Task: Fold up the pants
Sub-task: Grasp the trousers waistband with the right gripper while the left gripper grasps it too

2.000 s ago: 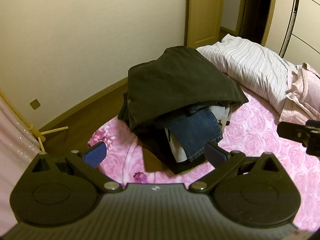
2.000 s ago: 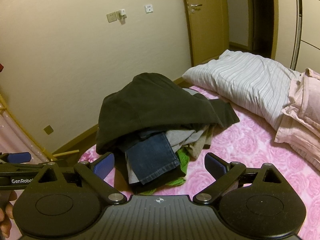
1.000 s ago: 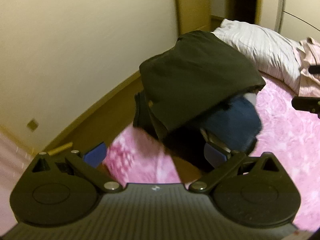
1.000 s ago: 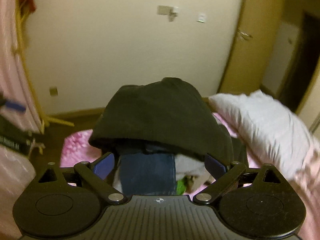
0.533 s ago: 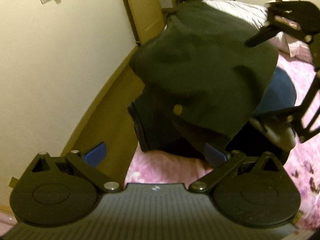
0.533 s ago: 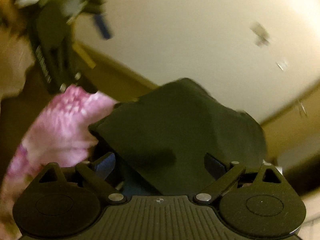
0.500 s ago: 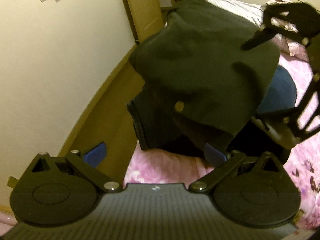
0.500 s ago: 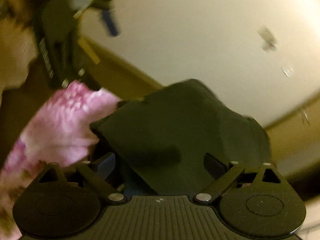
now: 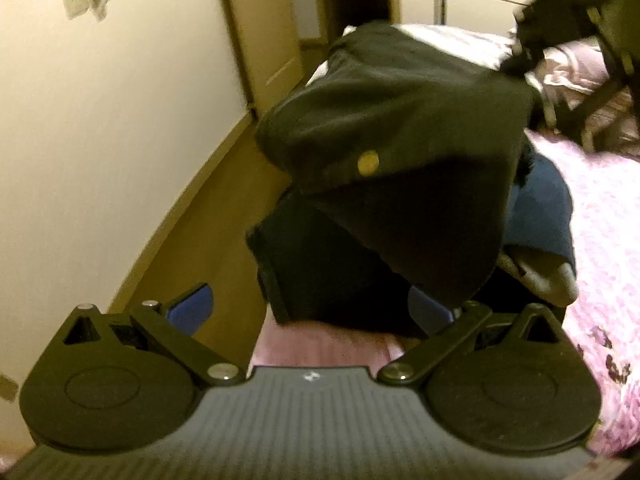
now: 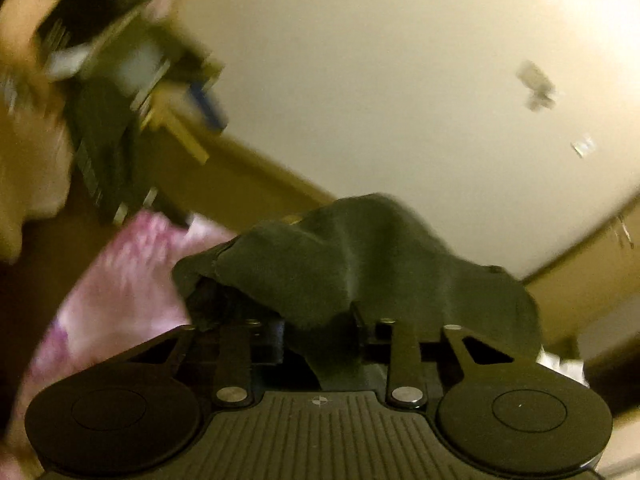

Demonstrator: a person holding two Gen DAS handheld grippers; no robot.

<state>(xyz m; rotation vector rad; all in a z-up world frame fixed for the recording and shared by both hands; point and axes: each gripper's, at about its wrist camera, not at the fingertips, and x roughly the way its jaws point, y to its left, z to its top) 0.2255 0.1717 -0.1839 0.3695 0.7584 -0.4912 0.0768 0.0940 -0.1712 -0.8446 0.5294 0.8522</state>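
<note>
Dark olive pants (image 9: 400, 100) with a brass button (image 9: 368, 162) lie on top of a clothes heap at the bed's corner. My left gripper (image 9: 310, 308) is open, its blue pads (image 9: 192, 308) wide apart just short of the pants' lower fold, holding nothing. My right gripper (image 10: 318, 332) is shut on an edge of the dark pants (image 10: 360, 256), and fabric bunches between its fingers. In the left wrist view the right gripper (image 9: 516, 60) meets the pants' far right edge, blurred.
Blue jeans (image 9: 540, 200) and other clothes lie under the dark pants. The pink flowered bedspread (image 9: 608, 240) runs right, with a striped pillow (image 9: 460, 40) behind. A cream wall (image 9: 100, 140), wood floor (image 9: 208, 240) and a door (image 9: 264, 40) are left. A blurred hand (image 10: 20, 192) shows.
My right gripper's fingers have closed on the dark pants' edge. My left gripper has moved in closer to the heap and stays open. Both views have tilted.
</note>
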